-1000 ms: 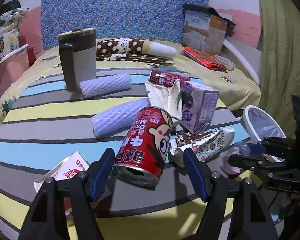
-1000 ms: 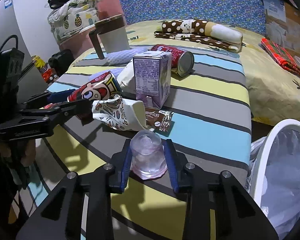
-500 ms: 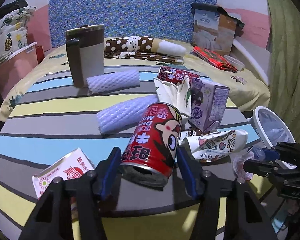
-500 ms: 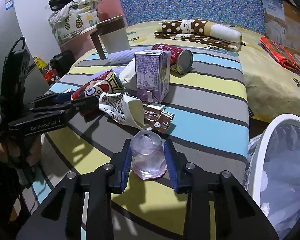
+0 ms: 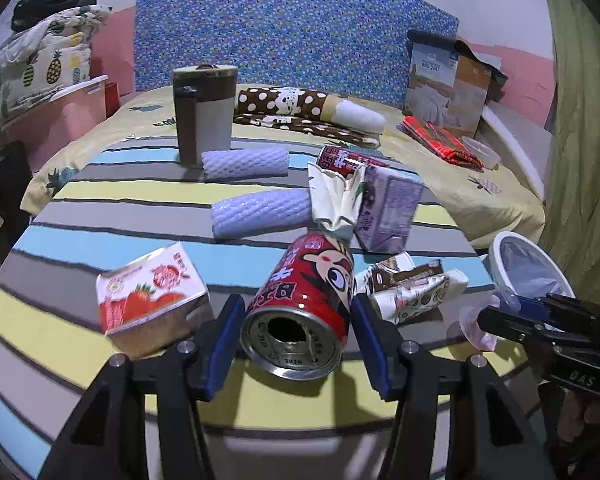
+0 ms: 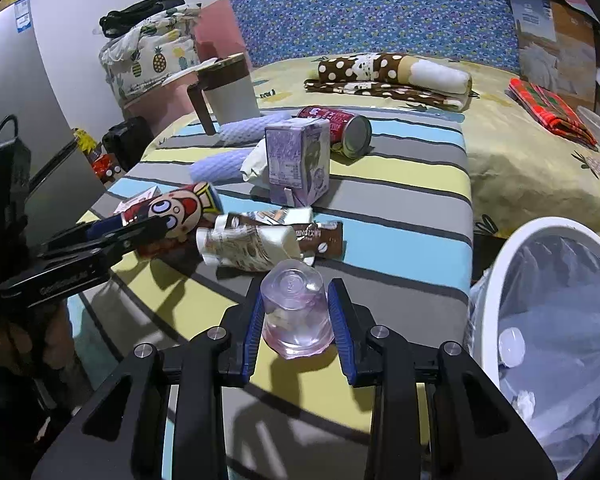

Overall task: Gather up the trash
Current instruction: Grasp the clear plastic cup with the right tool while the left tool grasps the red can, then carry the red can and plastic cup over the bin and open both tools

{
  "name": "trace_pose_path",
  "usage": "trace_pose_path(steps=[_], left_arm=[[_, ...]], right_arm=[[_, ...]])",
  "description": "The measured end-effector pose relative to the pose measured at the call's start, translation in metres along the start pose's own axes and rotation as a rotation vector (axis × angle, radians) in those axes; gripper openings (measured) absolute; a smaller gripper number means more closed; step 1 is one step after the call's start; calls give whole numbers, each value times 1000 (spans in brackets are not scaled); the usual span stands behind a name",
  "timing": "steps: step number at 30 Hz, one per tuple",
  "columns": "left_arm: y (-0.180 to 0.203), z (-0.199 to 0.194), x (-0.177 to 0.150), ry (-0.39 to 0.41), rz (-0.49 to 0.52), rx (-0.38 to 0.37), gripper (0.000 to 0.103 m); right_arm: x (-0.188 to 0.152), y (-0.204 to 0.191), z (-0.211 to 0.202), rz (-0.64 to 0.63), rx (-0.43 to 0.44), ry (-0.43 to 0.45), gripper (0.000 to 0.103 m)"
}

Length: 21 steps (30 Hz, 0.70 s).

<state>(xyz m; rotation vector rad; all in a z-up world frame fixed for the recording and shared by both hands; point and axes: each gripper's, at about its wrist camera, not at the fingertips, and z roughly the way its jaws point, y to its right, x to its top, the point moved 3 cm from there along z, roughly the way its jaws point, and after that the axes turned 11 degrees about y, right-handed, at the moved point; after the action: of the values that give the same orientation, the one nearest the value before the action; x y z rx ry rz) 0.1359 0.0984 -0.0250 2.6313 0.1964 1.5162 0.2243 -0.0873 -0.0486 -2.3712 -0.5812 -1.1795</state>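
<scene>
My left gripper (image 5: 296, 322) is shut on a red cartoon drink can (image 5: 304, 300), held off the striped table with its open top toward the camera; the can also shows in the right wrist view (image 6: 172, 210). My right gripper (image 6: 296, 312) is shut on a clear plastic cup (image 6: 294, 304), upside down, just left of the white bin (image 6: 496, 280) lined with a plastic bag. In the left wrist view the bin (image 5: 500, 252) stands at the right past the table's edge, and the right gripper (image 5: 496, 320) is in front of it.
On the striped table (image 5: 100, 208) lie a strawberry carton (image 5: 148, 296), two white foam sleeves (image 5: 260, 212), a purple carton (image 5: 388, 212), a crumpled paper cup (image 5: 416, 292), a second red can (image 6: 340, 128) and a brown-white mug (image 5: 206, 112). A bed lies behind.
My left gripper has closed on the red can and lifted it, tilting its open top toward the camera. My right gripper has raised the plastic cup slightly.
</scene>
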Motion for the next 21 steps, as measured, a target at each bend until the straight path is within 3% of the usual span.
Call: trace_pose_path(steps=[21], left_arm=[[31,-52,-5,41,-7,-22,55]], right_arm=[[-5,12,-38,38,-36,68,34]])
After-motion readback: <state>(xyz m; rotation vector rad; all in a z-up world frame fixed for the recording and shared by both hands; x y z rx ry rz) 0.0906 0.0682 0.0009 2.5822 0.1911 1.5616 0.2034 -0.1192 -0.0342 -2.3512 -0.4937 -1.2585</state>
